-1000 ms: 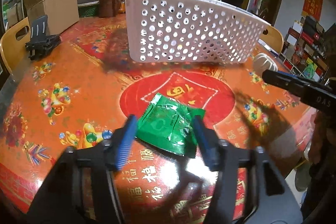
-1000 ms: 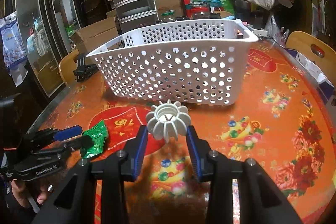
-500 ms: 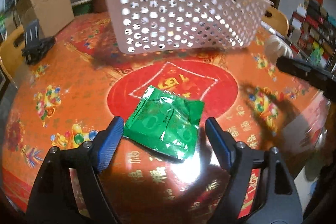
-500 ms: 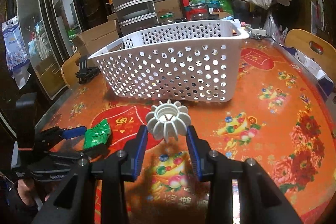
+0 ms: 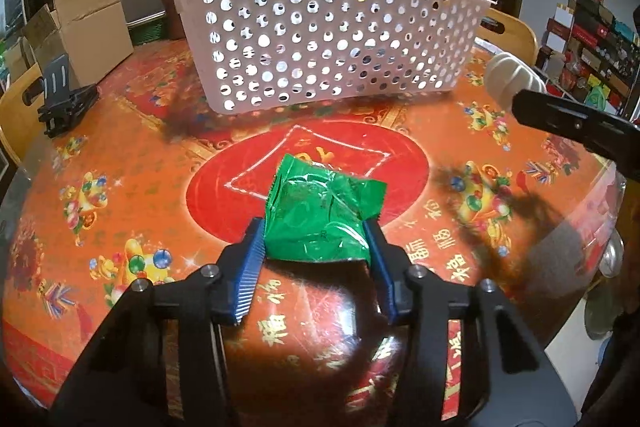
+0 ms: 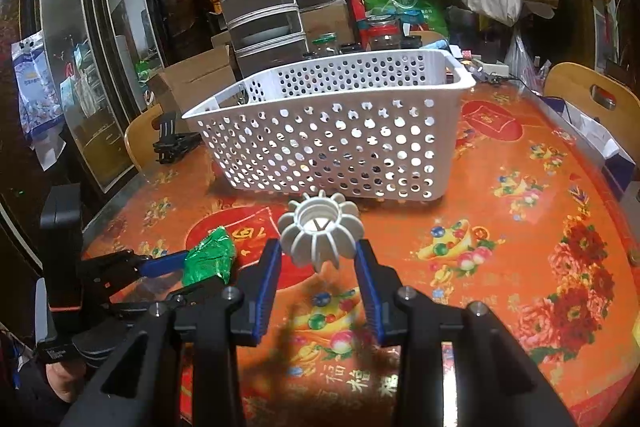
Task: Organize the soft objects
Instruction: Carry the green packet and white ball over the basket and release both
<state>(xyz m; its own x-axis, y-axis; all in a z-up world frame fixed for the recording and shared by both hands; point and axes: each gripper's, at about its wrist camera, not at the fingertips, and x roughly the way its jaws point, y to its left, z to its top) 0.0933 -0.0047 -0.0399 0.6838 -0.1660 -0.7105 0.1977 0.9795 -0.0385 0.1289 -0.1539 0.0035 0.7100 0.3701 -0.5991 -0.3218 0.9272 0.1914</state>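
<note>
Left gripper: jaws have just been closing, and the blue pads now press both sides of the green foil packet. The foil buckles and crumples between them, so I read this as a grip taken. The packet's near edge sits between my fingertips; the rest sticks out ahead of them, toward the white perforated basket. It looks slightly raised at the front, though I cannot tell whether it has fully left the orange tablecloth.

Right gripper: narrow, clamped on the white ribbed ring-shaped piece, held clear of the cloth with its opening facing up.

Key relation: the basket stands straight ahead of both grippers, long wall broadside to me, rim above the level of both held things. From the right wrist view, the ribbed piece is just before the basket wall; the packet lies further back and to the left. Judgement: the right hand is nearer, and either load must rise over the rim before release.
</note>
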